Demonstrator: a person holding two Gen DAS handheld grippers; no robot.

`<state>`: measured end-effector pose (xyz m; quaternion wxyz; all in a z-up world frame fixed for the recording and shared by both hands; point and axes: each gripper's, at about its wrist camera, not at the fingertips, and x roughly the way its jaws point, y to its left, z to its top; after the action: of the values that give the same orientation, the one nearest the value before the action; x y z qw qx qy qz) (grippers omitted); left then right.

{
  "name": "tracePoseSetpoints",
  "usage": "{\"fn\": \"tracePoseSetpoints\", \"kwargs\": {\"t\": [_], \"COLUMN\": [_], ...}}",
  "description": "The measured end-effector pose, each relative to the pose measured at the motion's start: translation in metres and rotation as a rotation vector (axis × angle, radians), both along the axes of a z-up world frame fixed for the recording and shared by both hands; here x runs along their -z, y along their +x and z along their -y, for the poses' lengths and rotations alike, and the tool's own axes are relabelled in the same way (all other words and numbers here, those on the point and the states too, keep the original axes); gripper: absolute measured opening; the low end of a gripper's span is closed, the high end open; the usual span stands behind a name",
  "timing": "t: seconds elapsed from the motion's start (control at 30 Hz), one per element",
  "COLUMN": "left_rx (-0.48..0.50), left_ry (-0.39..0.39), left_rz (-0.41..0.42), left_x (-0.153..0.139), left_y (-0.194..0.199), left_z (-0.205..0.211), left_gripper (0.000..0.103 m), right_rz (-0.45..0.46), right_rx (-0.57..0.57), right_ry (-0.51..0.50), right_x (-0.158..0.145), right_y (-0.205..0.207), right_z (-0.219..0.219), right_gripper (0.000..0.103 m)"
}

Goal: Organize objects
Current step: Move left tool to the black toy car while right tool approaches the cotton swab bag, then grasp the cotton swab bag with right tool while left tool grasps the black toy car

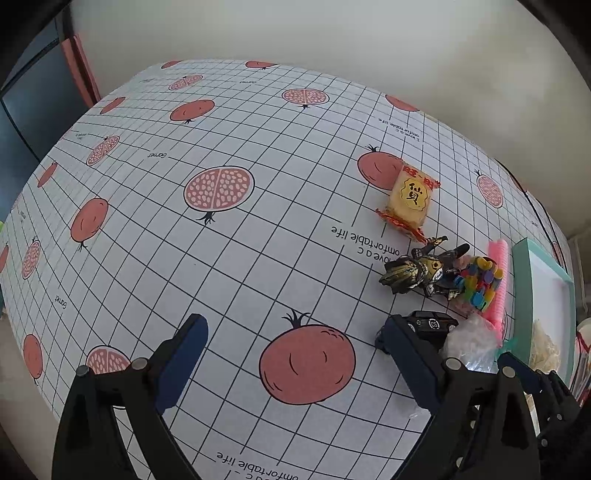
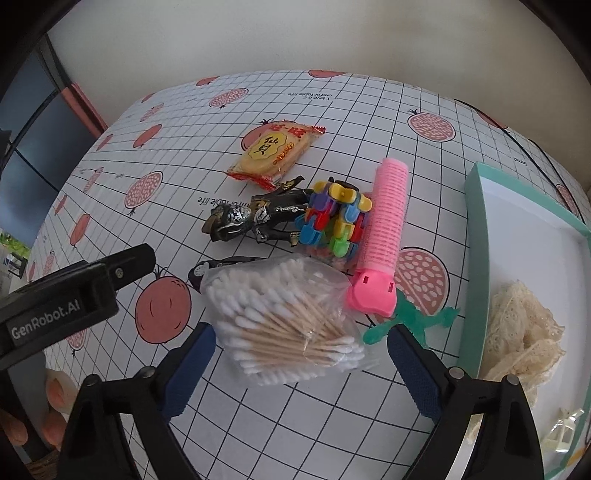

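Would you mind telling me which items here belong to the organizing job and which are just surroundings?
Job items:
bag of cotton swabs
pink hair roller
colourful clips
dark figurine
snack packet
green star-shaped piece
toy car
teal box, already holding lace

Surroundings:
pomegranate tablecloth
wall

On the table a bag of cotton swabs lay nearest the right wrist camera. Behind it stood a bag of plastic clips, with a figurine lying to its left and a hair roller touching its right side. A rice cracker packet lay farthest back. At the right, a box held lace.
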<state>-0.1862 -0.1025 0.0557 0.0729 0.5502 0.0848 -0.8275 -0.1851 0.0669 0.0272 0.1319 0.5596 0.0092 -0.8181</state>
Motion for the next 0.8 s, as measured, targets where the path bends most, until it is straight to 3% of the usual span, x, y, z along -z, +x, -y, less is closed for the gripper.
{"fn": "tracePoseSetpoints", "kwargs": {"t": [0.23, 0.57, 0.8], "left_rx": [0.053, 0.162, 0.178], "left_ry": [0.005, 0.009, 0.048], "left_rz": [-0.012, -0.028, -0.029], "left_x": [0.001, 0.005, 0.008], "left_y": [-0.003, -0.005, -0.008], "left_z": [-0.012, -0.037, -0.042], "left_gripper": [0.096, 0.096, 0.096], "right_rz": [0.008, 0.031, 0.039], "right_rx": [0.030, 0.055, 0.069], "right_ry": [-0.019, -0.083, -0.117], "right_x": [0.002, 0.002, 0.000], "right_y": [-0.006, -0.009, -0.008], "right_z": [-0.011, -0.029, -0.045], "right_gripper": [0.083, 0.077, 0.072]}}
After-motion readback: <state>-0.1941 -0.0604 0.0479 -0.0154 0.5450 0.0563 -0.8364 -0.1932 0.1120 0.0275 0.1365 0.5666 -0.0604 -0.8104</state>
